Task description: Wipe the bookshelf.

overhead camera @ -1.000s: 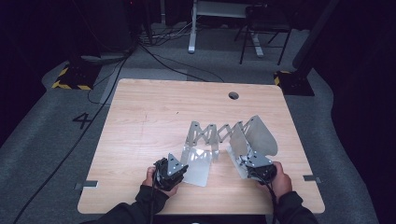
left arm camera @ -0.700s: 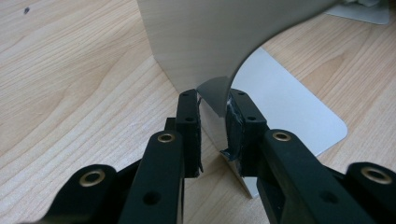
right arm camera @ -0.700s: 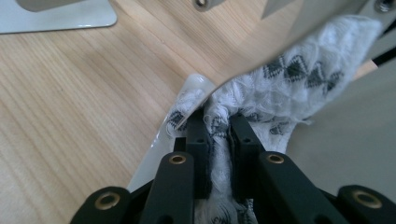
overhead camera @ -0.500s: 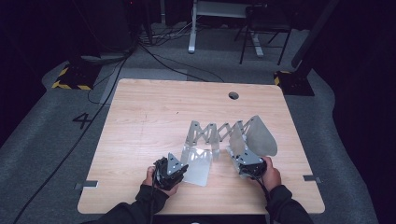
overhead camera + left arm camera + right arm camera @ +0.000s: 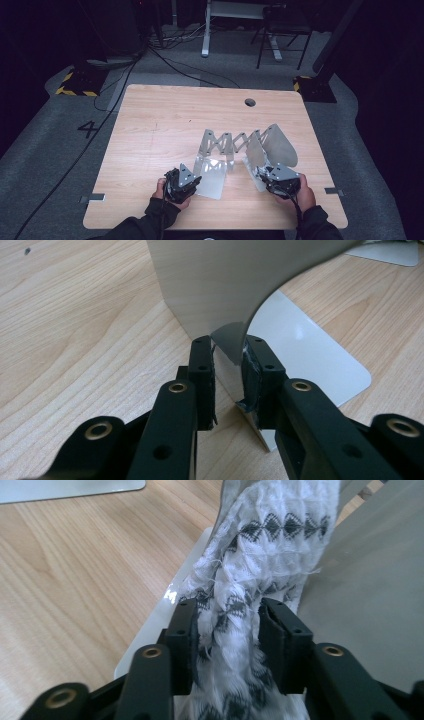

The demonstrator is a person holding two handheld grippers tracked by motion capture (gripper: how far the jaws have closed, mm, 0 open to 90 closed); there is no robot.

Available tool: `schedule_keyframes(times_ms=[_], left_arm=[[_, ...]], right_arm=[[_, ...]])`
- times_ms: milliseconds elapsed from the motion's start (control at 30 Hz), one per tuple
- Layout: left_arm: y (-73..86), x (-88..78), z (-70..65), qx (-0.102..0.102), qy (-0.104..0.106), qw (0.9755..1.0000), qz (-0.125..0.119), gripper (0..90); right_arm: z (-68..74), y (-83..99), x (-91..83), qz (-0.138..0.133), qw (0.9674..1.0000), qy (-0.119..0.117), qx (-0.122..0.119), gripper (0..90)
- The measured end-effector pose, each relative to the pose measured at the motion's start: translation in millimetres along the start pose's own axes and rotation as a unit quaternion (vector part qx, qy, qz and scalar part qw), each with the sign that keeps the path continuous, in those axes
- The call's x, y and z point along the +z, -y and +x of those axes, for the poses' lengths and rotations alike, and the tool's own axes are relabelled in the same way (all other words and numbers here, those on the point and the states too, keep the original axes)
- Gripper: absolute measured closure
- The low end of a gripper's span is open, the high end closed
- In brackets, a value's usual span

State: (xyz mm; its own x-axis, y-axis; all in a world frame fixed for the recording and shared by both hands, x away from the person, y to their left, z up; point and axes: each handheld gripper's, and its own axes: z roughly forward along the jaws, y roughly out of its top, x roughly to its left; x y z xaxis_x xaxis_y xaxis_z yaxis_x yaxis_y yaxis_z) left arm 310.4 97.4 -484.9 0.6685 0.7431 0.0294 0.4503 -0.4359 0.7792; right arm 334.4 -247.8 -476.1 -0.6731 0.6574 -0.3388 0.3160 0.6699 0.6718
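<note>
Table (image 5: 150,130): pale wood, with a round hole (image 5: 250,102) toward 1 o'clock of its top.
Left gripper (image 5: 181,186): at about 7 o'clock of the table, held in the person's left hand (image 5: 167,197). In the left gripper view (image 5: 227,385) the jaws stand narrow, with the lower corner of a metal panel (image 5: 220,285) between them; the right pad touches the sheet, and whether the left pad presses on it I cannot tell.
Folding metal rack (image 5: 235,147): mid-table, slightly toward 5 o'clock; a zigzag of shiny panels runs from the left gripper across to the right one.
Patterned cloth (image 5: 250,580): white knit with black diamond bands, draped over the rack's right-hand panel (image 5: 360,590).
Right gripper (image 5: 278,181): at about 5 o'clock, in the right hand (image 5: 300,192). Its jaws have just been opening; in the right gripper view (image 5: 225,630) they stand partly apart with the cloth between them, brushing both pads without a firm pinch.
</note>
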Motion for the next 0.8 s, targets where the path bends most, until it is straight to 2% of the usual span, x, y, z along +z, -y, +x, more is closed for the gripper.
schedule_keyframes(times_ms=[100,200,233,367,433,467,567,700,767,800], left_arm=[[0.0,0.0,0.0,0.0,0.0,1.0,0.0,76.3],[0.0,0.0,0.0,0.001,0.0,1.0,0.0,76.3],[0.0,0.0,-0.1,0.001,0.0,1.0,0.0,76.3],[-0.1,0.1,0.0,0.001,0.0,1.0,0.0,76.3],[-0.1,0.2,0.0,0.002,0.0,1.0,0.0,76.3],[0.0,0.2,0.0,0.002,0.001,1.0,0.0,76.3],[0.1,0.1,-0.3,0.001,-0.001,1.0,0.0,76.3],[-0.4,0.0,-0.7,0.002,-0.002,1.0,0.001,76.4],[-0.6,0.0,-1.7,0.003,-0.005,1.0,0.001,76.5],[-0.6,0.1,-1.5,0.003,-0.005,1.0,0.001,76.5]], right_arm=[[-1.0,0.7,-5.0,0.001,1.0,0.002,0.01,53.7],[-3.3,9.8,-3.8,0.023,0.9994,-0.012,0.022,52.2],[-3.3,9.8,-3.8,0.023,0.9994,-0.012,0.022,52.2],[-3.4,13.7,2.4,0.039,0.9983,-0.031,0.031,53.5],[-3.9,14.4,4.3,0.038,0.9982,-0.031,0.036,54.8],[-6.2,14.1,6.6,0.038,0.9975,-0.031,0.05,60.1],[-6.2,11.5,9.4,0.046,0.9982,-0.013,0.036,70.4],[-3.9,7.5,13.0,0.043,0.9988,0.018,0.013,76.8],[-3.3,4.6,11.1,0.035,0.9981,0.05,-0.005,77.8],[-3.5,3.6,9.4,0.03,0.9978,0.059,-0.005,77.9]])
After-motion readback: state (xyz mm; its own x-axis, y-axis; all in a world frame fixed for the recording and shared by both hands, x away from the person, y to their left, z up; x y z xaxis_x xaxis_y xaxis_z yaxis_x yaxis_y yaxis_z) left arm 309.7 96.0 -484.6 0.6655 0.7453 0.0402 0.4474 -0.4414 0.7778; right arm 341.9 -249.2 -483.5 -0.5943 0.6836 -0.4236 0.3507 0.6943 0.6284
